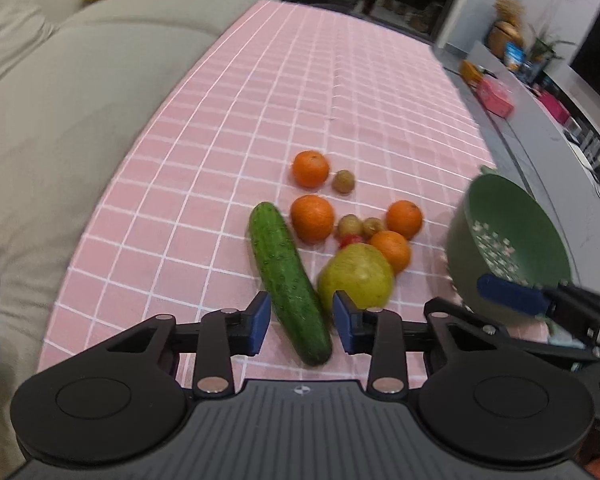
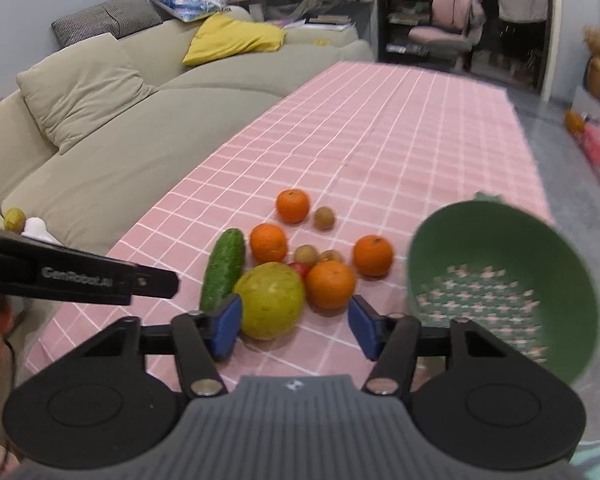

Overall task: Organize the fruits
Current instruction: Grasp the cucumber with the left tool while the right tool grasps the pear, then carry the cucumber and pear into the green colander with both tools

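Note:
On the pink checked tablecloth (image 1: pixel 228 184) lie a cucumber (image 1: pixel 288 284), a large yellow-green fruit (image 1: pixel 360 276), several oranges (image 1: pixel 312 218), small brown fruits (image 1: pixel 343 181) and a bit of red fruit (image 1: pixel 346 240). My left gripper (image 1: pixel 302 326) is open, its pads either side of the cucumber's near end, above it. My right gripper (image 2: pixel 296 326) is open, just in front of the yellow-green fruit (image 2: pixel 270 300) and an orange (image 2: pixel 330 284). A green colander bowl (image 2: pixel 504 300) stands tilted at the right, also in the left wrist view (image 1: pixel 508 240). The cucumber also shows in the right wrist view (image 2: pixel 224 268).
A beige sofa (image 2: pixel 112 136) with cushions runs along the table's left side. The far half of the cloth (image 2: pixel 400 128) carries nothing. Shelves and clutter (image 1: pixel 540 92) stand to the right beyond the table edge. The left gripper's arm (image 2: pixel 80 276) crosses the right wrist view.

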### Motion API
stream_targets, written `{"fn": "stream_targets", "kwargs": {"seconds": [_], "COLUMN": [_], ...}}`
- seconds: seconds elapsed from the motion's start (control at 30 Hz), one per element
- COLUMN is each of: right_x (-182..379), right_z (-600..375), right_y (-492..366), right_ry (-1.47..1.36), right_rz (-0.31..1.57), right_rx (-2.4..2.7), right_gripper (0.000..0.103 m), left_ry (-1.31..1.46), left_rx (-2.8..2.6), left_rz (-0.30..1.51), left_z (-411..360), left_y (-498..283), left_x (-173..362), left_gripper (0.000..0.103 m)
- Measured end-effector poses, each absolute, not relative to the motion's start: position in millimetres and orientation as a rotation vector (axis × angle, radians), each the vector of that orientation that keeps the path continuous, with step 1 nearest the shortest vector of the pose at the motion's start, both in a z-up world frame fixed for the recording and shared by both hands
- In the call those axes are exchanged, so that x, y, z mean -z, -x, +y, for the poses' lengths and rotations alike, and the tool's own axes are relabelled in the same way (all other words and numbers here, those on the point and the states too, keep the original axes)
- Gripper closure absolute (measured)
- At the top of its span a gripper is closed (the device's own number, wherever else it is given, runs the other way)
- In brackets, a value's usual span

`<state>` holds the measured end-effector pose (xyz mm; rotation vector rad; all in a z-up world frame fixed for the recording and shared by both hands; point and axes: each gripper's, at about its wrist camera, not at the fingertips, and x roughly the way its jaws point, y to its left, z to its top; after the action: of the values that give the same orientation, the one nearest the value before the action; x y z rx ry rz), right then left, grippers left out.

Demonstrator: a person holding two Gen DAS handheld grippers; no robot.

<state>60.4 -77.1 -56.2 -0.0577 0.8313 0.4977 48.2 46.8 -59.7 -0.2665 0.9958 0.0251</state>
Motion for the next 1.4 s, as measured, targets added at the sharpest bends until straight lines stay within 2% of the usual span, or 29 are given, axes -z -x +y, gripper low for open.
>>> {"fn": "stream_targets", "kwargs": {"seconds": [0.23,0.4,0.53,0.77,0.9,1.17,1.4], "right_x": [82.6,101.6,111.0,122.3,126.9,122.9,101.9], "right_z": [-55.5,-53.0,-56.2,-53.1,-53.1,-53.8,-60.9], "right_y": [-89.1,-106.5,-116.7,-128.4,-131.3,-126.4,-110.2], "right_ry": [0.011,-0.058,-0.119,-0.201,-0.232,-0.187,-0.139], "right_rz": [0.900,0.976,1.014,1.060,1.077,1.063,1.014], "right_rx": [-0.529,-0.519,-0.520,-0.530,-0.525,-0.523,-0.546], "right_gripper": [0.048,0.048,0.047,0.043,0.043,0.044,0.044], "left_ry": [0.401,0.510,0.563,0.572,0.570,0.558,0.543], "left_rx": [-0.074,-0.098,-0.110,-0.134,-0.123,-0.130,-0.121], "left_rz": [1.031,1.053,1.066,1.121,1.125,1.128,1.057], "left_z": [65.4,75.8,78.5,76.9,76.5,75.9,75.5], "left_y": [-71.0,-83.8,-95.0,-106.9,-109.4,-107.9,-94.2], "left_x": [87.5,107.4,117.7,133.4,135.2,131.1,103.0], "left_gripper": [0.060,0.050,0.048,0.048,0.059,0.061,0.061]}}
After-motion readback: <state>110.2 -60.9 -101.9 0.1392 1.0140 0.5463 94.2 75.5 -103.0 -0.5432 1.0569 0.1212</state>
